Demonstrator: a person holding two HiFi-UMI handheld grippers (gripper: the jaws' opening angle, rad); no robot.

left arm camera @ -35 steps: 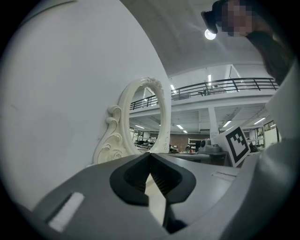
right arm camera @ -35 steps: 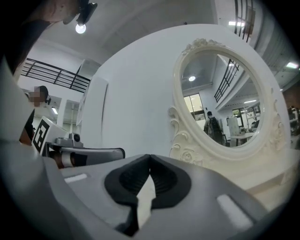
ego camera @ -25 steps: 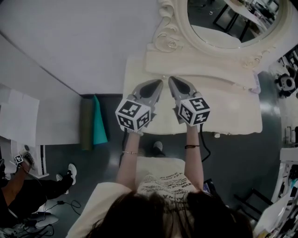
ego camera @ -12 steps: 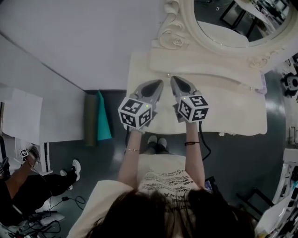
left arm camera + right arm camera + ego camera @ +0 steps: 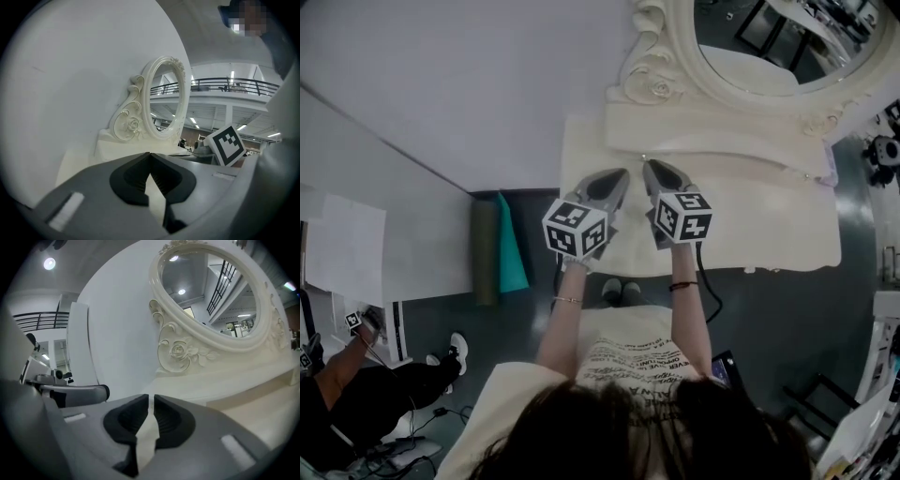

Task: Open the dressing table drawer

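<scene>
The cream dressing table (image 5: 769, 225) stands against the white wall, with an oval carved mirror (image 5: 787, 37) at its back. A small round knob (image 5: 643, 157) sits on the front of the low tier under the mirror. Both grippers hover side by side over the tabletop's left part and point at that tier. My left gripper (image 5: 623, 172) is shut and empty, its tips touching (image 5: 150, 154). My right gripper (image 5: 648, 166) is just short of the knob. Its jaws have just been opening to a narrow gap (image 5: 151, 398) with nothing between them.
A rolled teal and grey mat (image 5: 497, 248) leans on the floor left of the table. Another person (image 5: 356, 375) sits at the lower left by a white partition. A second knob (image 5: 807, 178) shows at the tier's right end. A cable hangs below the table's front edge.
Both grippers have sunk toward the tabletop, still side by side and pointing at the tier under the mirror.
</scene>
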